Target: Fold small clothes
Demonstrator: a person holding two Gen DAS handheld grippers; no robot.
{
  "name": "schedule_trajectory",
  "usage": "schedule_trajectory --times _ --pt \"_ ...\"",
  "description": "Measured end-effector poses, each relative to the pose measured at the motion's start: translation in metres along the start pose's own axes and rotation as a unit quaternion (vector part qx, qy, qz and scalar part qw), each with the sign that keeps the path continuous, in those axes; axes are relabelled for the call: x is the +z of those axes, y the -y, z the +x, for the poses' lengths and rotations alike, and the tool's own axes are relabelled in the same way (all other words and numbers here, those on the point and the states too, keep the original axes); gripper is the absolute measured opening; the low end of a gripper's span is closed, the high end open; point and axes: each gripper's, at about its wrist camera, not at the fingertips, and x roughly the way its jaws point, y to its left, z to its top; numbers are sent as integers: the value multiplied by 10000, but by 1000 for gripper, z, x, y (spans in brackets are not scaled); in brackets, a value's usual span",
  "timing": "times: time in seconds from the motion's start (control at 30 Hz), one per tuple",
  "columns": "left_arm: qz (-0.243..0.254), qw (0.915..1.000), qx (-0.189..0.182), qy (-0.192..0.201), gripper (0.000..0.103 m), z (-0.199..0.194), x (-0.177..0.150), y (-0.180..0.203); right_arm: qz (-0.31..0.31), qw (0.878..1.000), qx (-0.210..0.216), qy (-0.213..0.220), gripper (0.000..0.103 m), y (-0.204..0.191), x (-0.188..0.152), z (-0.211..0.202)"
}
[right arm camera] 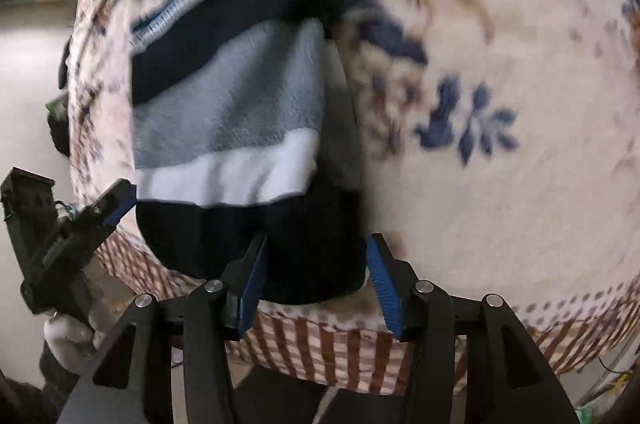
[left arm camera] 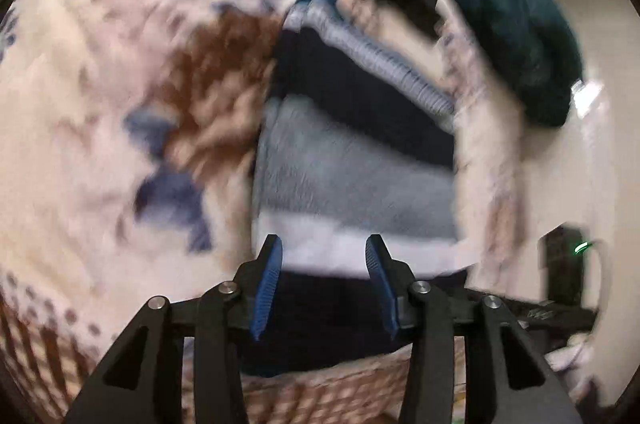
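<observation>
In the left wrist view, the left hand-held gripper [left arm camera: 324,264] gapes wide and empty over the striped garment [left arm camera: 352,160], lying toward 12 o'clock on the floral blanket [left arm camera: 100,84]. In the right wrist view, the right hand-held gripper [right arm camera: 316,264] spreads wide, empty, over the garment's navy hem; the garment extends toward 11 o'clock.

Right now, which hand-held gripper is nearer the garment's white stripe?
Left. The left hand-held gripper sits at the white stripe's end; the right hand-held gripper straddles the navy band below it.

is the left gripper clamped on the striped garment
No, the left gripper stands open, its blue fingers apart over the striped garment.
</observation>
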Motion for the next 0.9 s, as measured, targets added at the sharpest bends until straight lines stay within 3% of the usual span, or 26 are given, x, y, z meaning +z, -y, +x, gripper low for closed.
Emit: schedule_trajectory --times 0.07,0.13,0.27,0.4,0.47,0.53,0.6,0.7,0.9 --pt "-23 9992 343 -195 47 22 -12 -15 -83 9986 -475 233 68 6 -2 6" --pt "-381 9990 98 -216 60 30 -15 -38 142 9982 -518 257 69 17 -1 8" --pt "-263 9993 45 -252 61 28 -8 -42 -53 9974 -699 186 69 7 1 5" --pt "-281 9992 -215 -160 59 11 -6 -33 180 9994 -140 249 73 7 4 -17" --pt "-468 9972 -589 55 68 -6 -12 -30 392 9984 35 417 90 14 4 -34" --pt "-610 9936 -919 248 86 -21 -22 -24 488 9966 306 585 96 22 8 -54" --pt "-851 9885 -1199 358 87 -29 -35 -19 442 9958 473 643 102 25 19 -68" --pt "-1538 9731 -1631 532 87 -26 -69 -18 145 9962 516 683 102 14 44 -76" --pt "-2593 9399 -2056 840 87 25 -113 -9 -420 9936 962 425 102 -2 116 -48"
